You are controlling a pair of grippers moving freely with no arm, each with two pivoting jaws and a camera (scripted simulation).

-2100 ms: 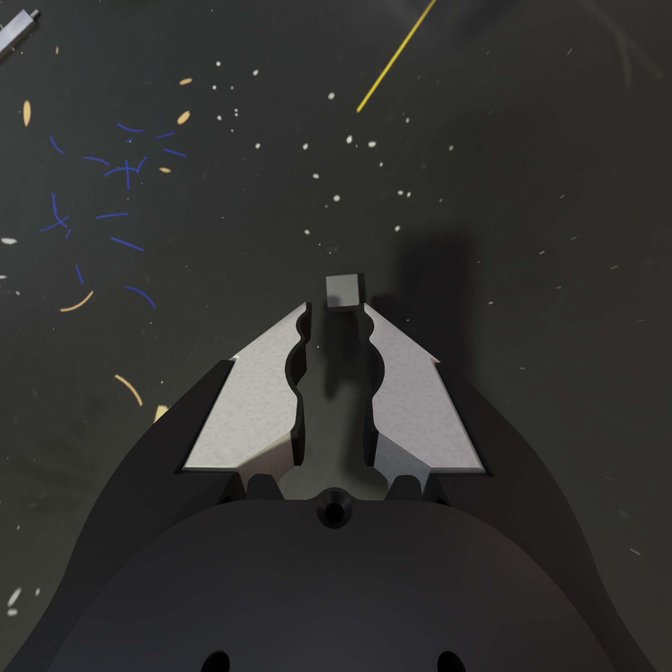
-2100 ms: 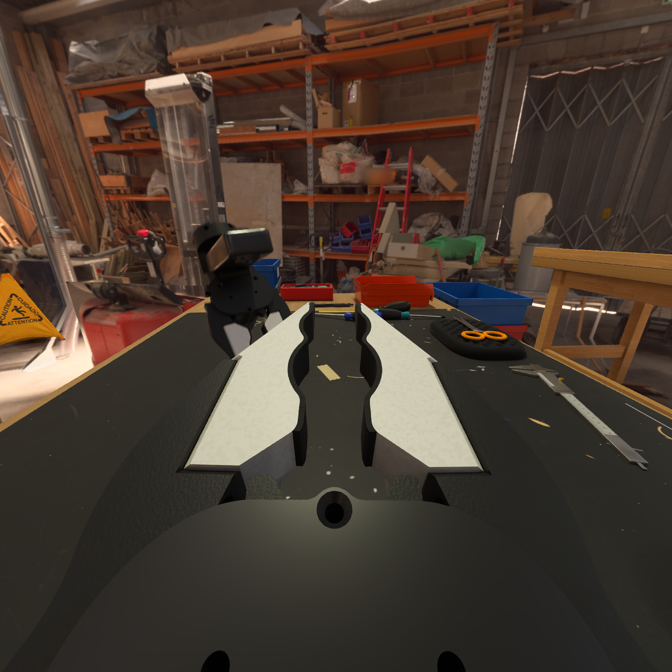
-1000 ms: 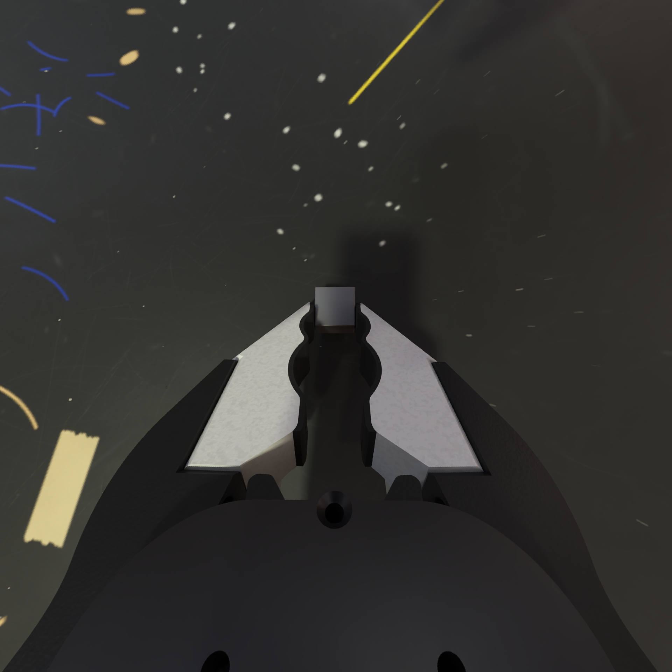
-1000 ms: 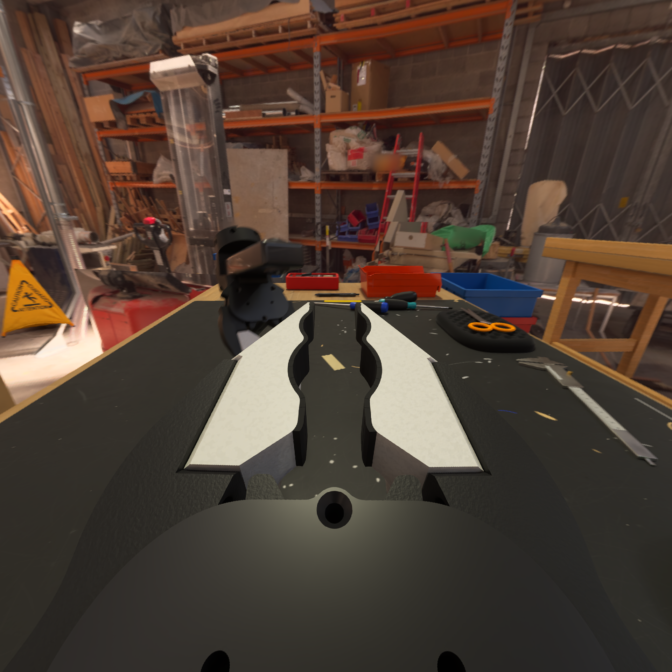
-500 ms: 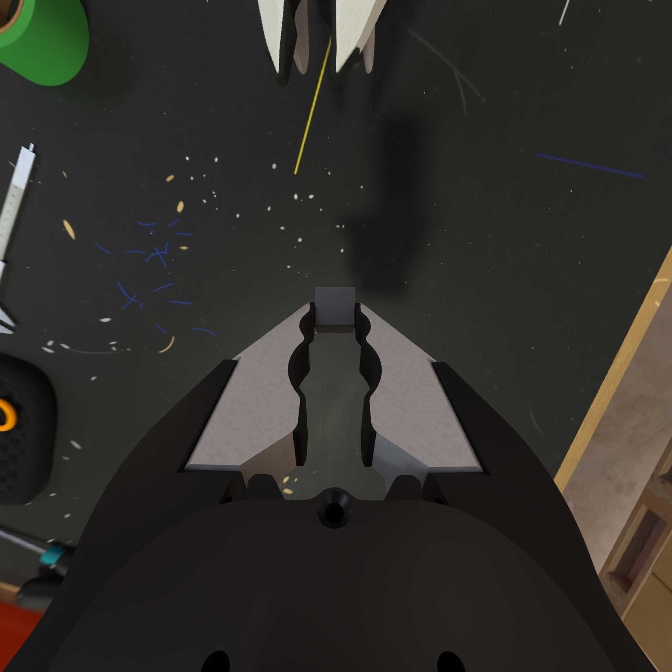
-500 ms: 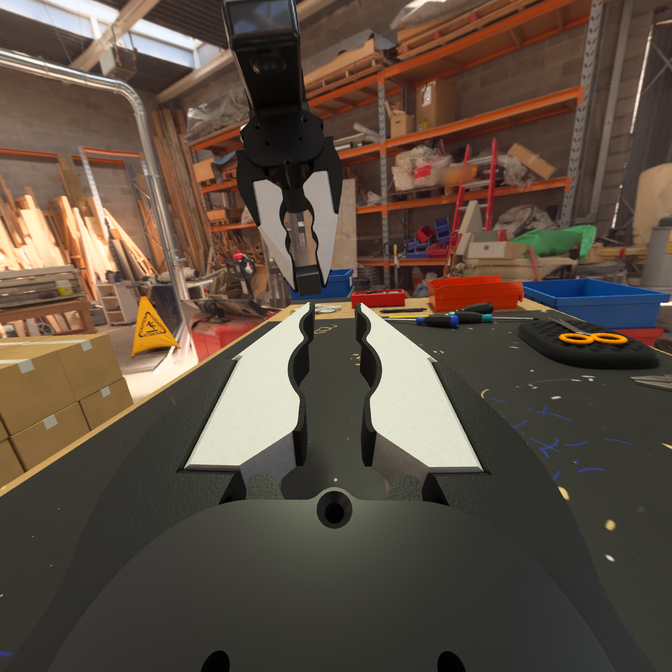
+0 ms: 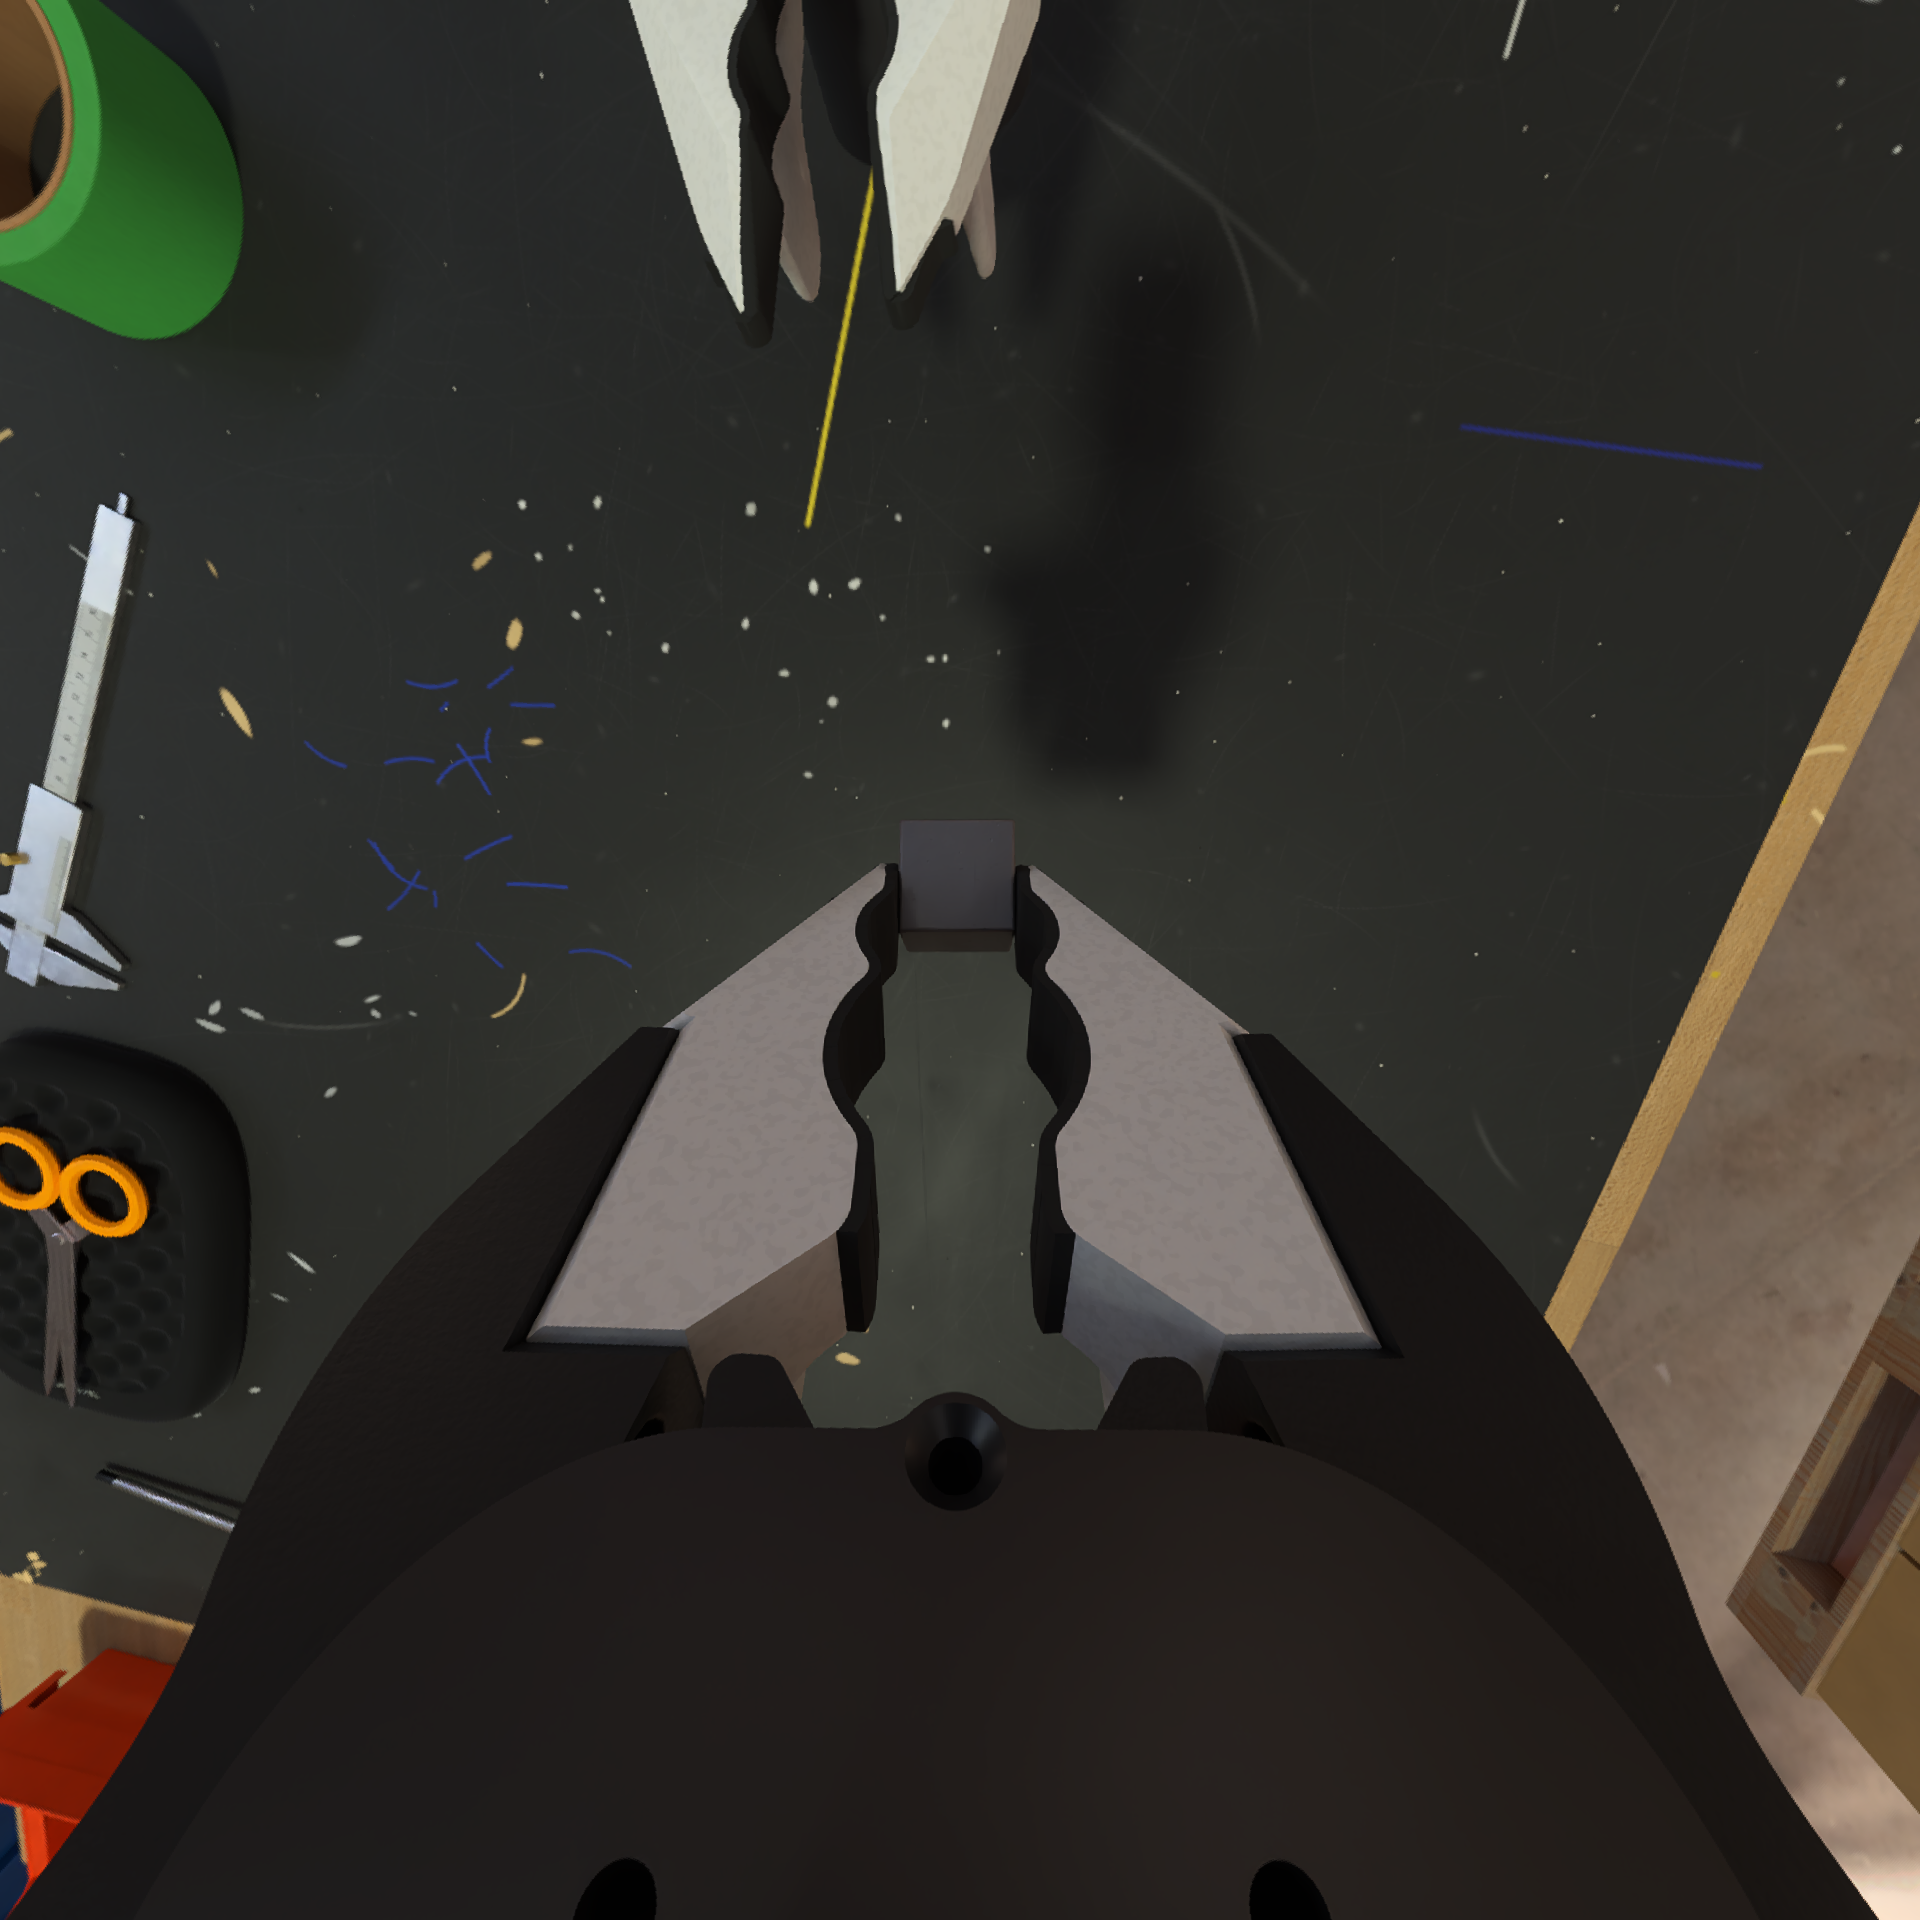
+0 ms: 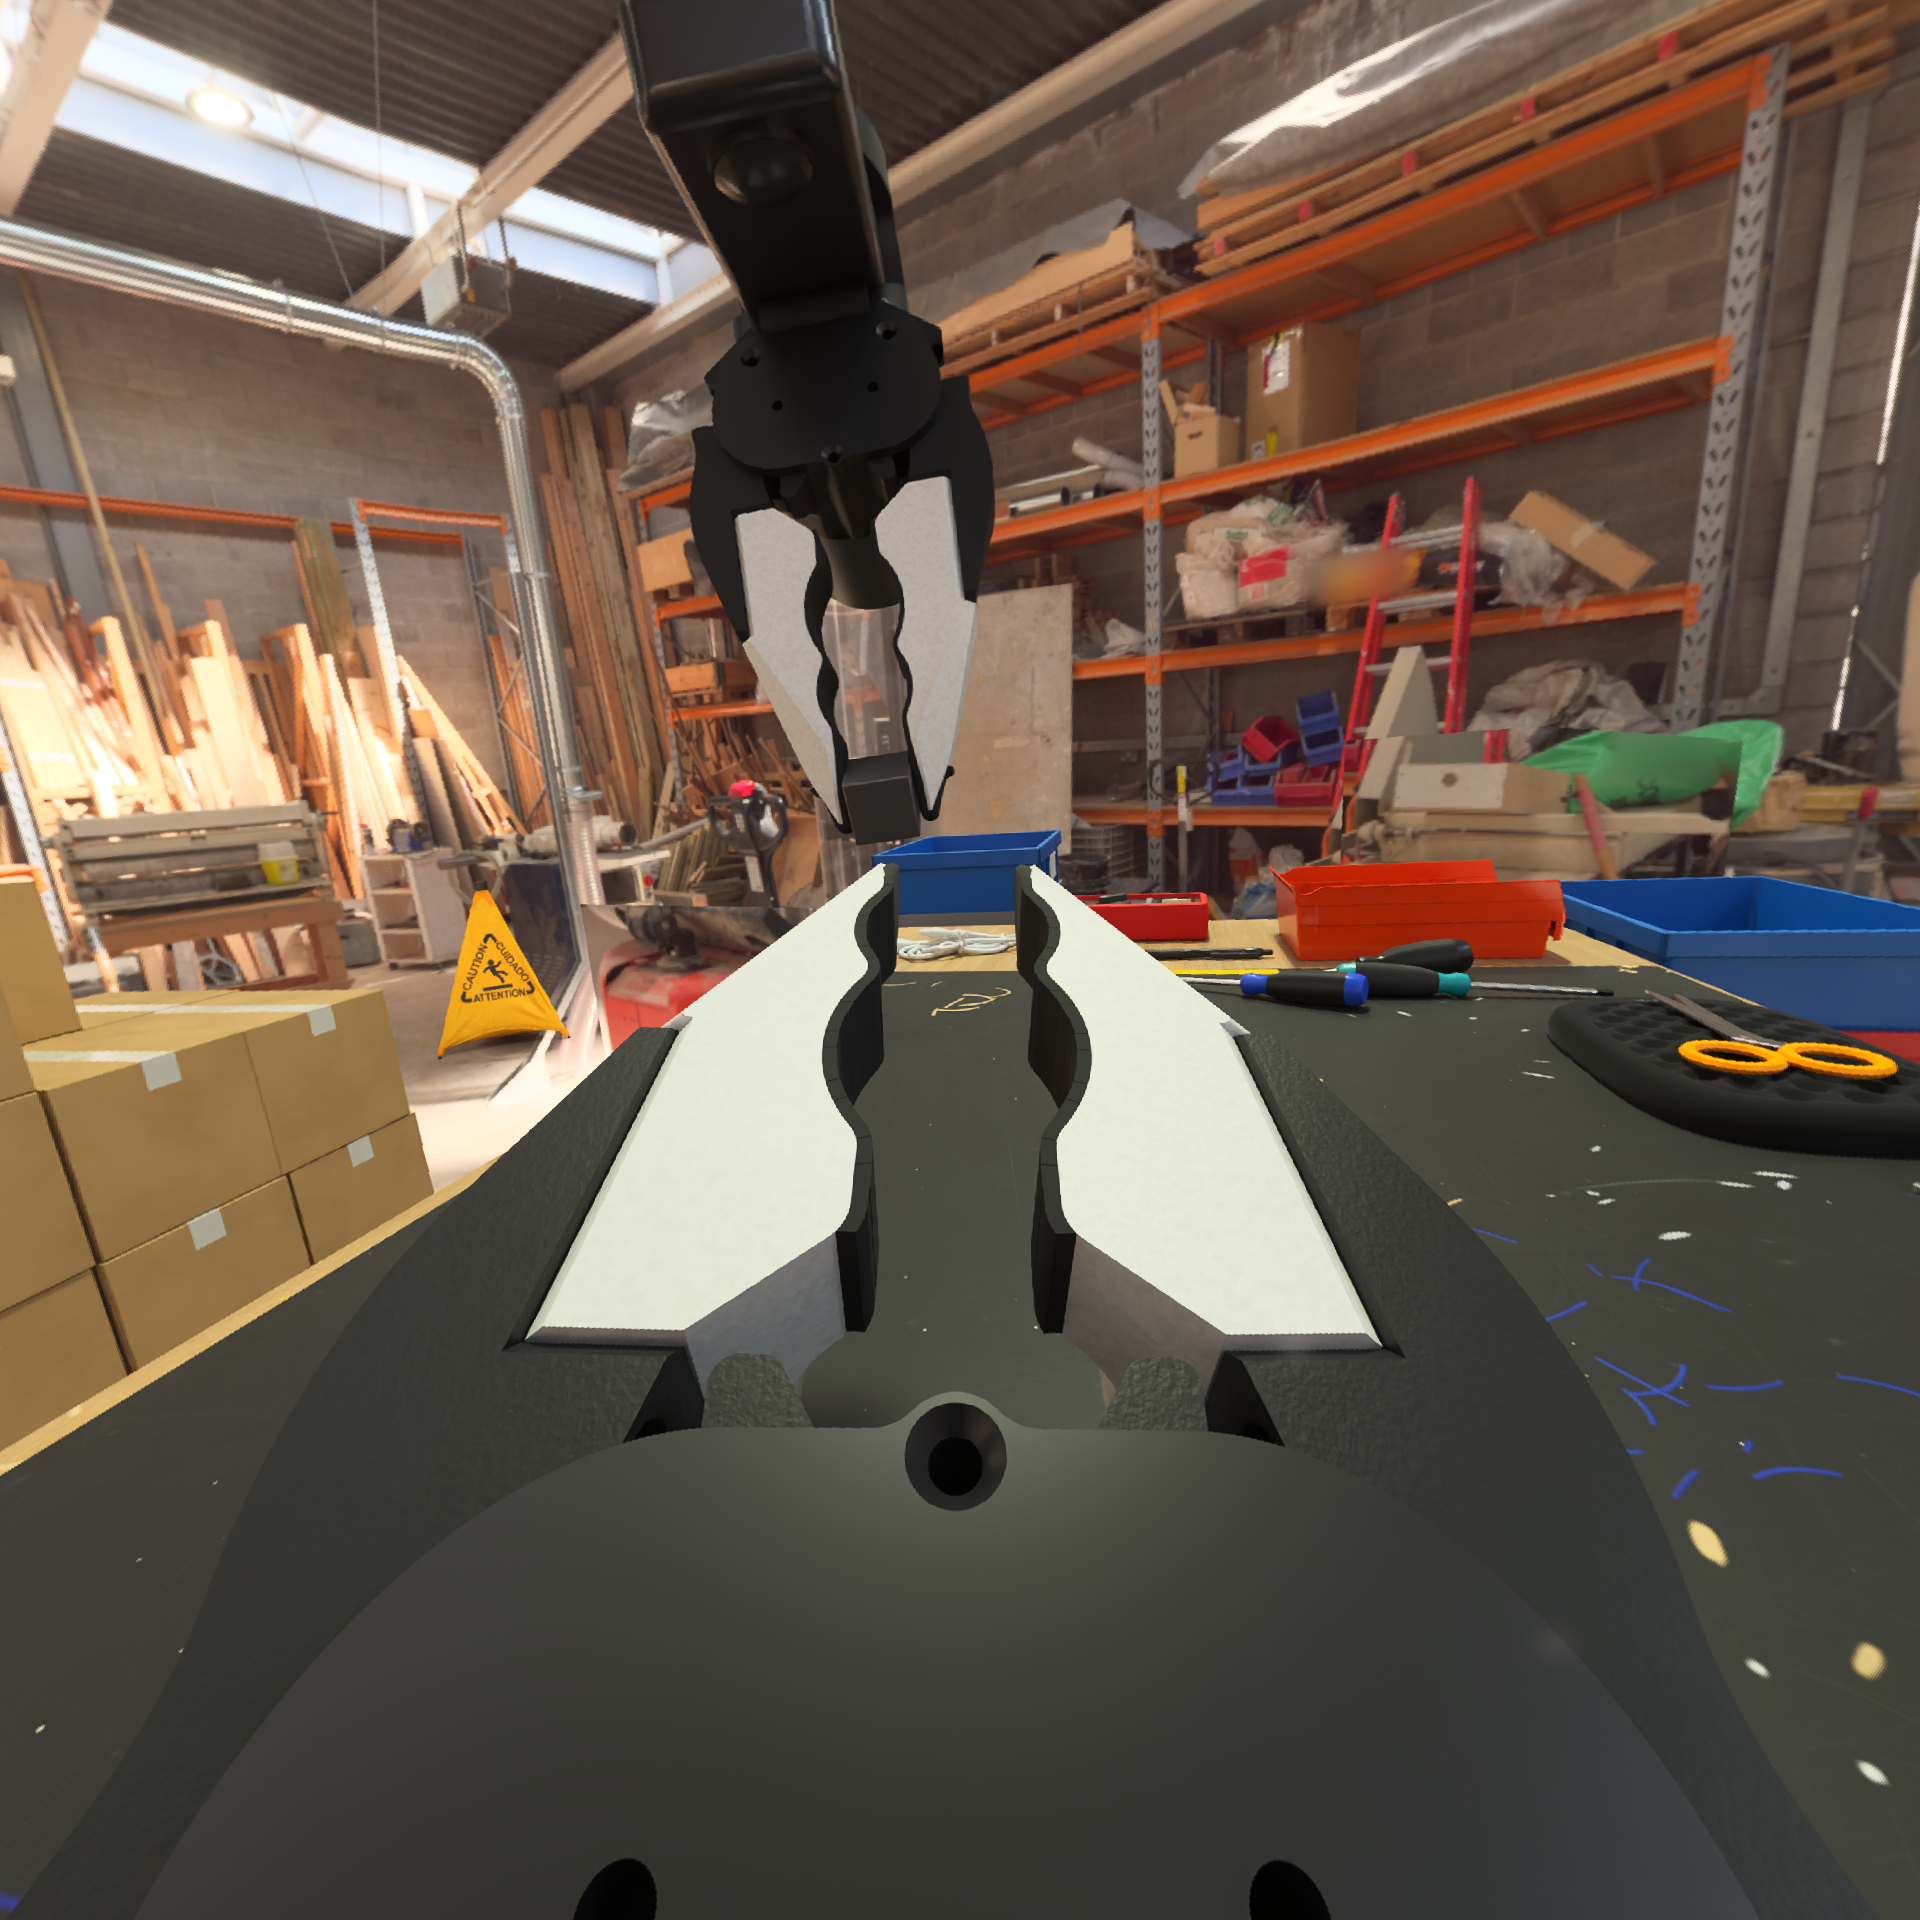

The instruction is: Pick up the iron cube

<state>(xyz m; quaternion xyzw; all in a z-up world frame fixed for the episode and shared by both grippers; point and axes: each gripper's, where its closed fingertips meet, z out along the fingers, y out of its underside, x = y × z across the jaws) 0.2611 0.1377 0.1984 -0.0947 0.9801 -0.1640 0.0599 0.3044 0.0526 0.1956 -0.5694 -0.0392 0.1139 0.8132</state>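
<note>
The iron cube [image 7: 956,878] is a small dark grey block held between the tips of my left gripper [image 7: 956,883], high above the black table mat [image 7: 1351,623]. The left gripper points straight down. In the right wrist view the left gripper [image 8: 883,800] hangs in the air ahead with the cube [image 8: 880,802] pinched at its tips. My right gripper [image 8: 956,894] is open and empty, low over the mat, pointing level toward the left one. It also shows at the top of the left wrist view [image 7: 831,301].
On the mat lie a green tape roll [image 7: 114,177], a steel caliper [image 7: 62,769], orange-handled scissors on a black pad [image 7: 73,1205], a thin yellow rod [image 7: 840,353] and screwdrivers [image 8: 1351,982]. The wooden table edge [image 7: 1745,935] runs at right. Red and blue bins [image 8: 1413,920] stand behind.
My left gripper shut on the cube and lifted it well above the mat. The right gripper has swung to face it.
</note>
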